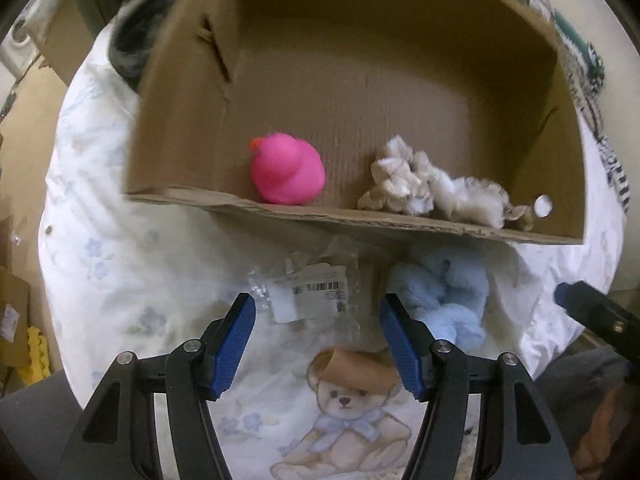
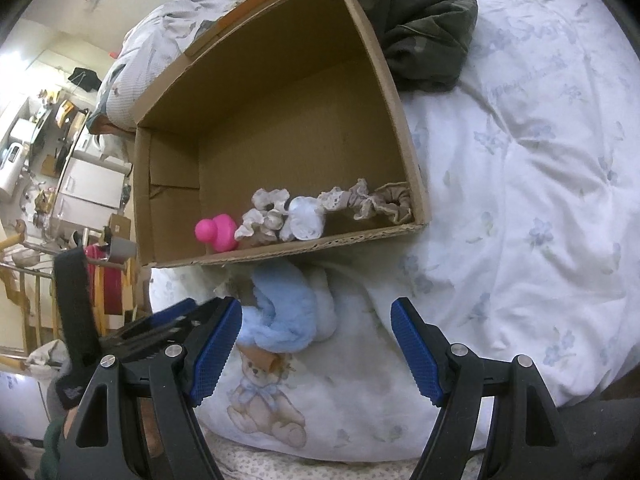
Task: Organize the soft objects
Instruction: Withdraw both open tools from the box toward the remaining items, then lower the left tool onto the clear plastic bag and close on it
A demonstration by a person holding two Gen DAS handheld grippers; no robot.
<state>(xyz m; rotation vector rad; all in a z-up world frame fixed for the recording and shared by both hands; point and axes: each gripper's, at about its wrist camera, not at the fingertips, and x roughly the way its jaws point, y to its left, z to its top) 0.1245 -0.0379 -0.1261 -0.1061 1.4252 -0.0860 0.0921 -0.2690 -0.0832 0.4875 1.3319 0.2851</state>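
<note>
Two hand-held grippers are seen poised above a white floral quilt (image 2: 520,200), each with its blue-padded jaws spread wide and nothing held between them. The left gripper (image 1: 318,340) is positioned over a printed teddy bear motif (image 1: 348,412) on the quilt, and the right gripper (image 2: 316,344) is held just to the right of that motif in its own view.

Just beyond the left gripper's fingers, a clear plastic packet with a barcode label (image 1: 308,292) is seen lying on the quilt. To its right, a fluffy pale blue scrunchie (image 1: 444,300) is found bunched on the bedding, close against the left gripper's right-hand pad and just outside the near wall of the box.

Farther off, an open cardboard box (image 1: 192,128) is set on the bed. Inside it, along the near wall, a bright pink plush duck (image 1: 288,174) is placed at the left, with a row of cream and beige scrunchies (image 2: 328,208) laid out to its right; the last one is tucked into the near right corner. The far part of the box floor is shown bare.

Beyond the box, a dark green padded jacket (image 2: 424,28) is heaped on the quilt at the far right of the right wrist view.
</note>
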